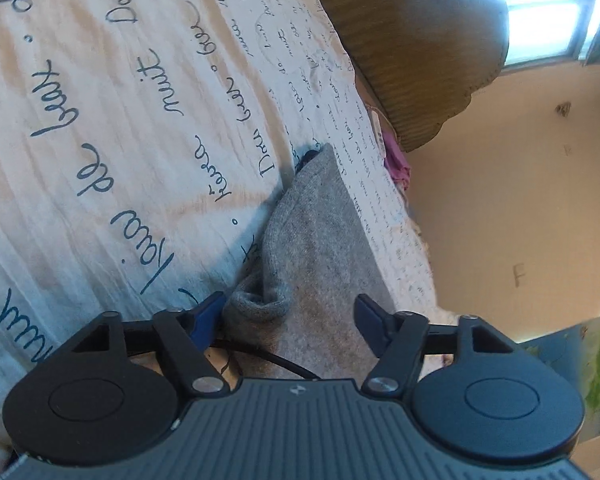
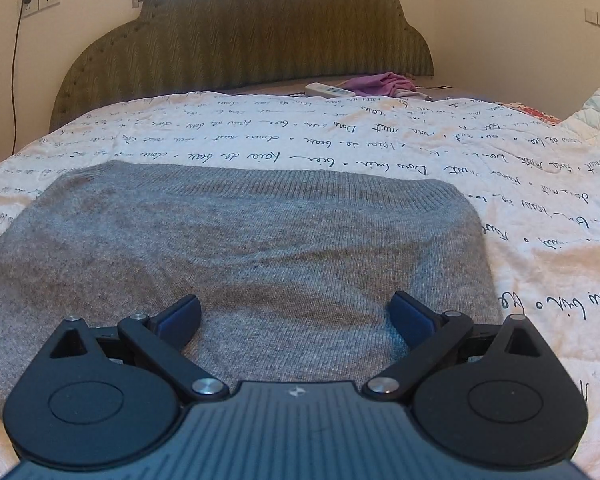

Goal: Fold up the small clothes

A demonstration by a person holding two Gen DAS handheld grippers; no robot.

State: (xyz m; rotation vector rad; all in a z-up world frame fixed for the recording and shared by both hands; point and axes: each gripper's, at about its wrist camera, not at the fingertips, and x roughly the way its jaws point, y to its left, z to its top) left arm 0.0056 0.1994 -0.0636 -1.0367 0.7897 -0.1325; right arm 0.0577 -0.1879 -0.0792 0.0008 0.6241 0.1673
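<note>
A grey knit garment (image 2: 240,232) lies flat on the white bed cover with script lettering (image 2: 340,144), its ribbed edge toward the headboard. In the right wrist view my right gripper (image 2: 296,316) hovers over its near part, jaws wide open, nothing between them. The left wrist view is rolled sideways. There the same grey garment (image 1: 320,232) shows a rolled, bunched edge (image 1: 260,304) lying between the pads of my left gripper (image 1: 290,316). The roll sits next to the left pad, and the right pad stands clear of the fabric, so the jaws are open.
An olive padded headboard (image 2: 240,40) closes the far end of the bed. A purple cloth (image 2: 380,82) and a white remote (image 2: 328,89) lie near it. Crumpled bedding (image 2: 596,116) sits at the right edge. A thin black cable (image 1: 284,364) runs under the left gripper.
</note>
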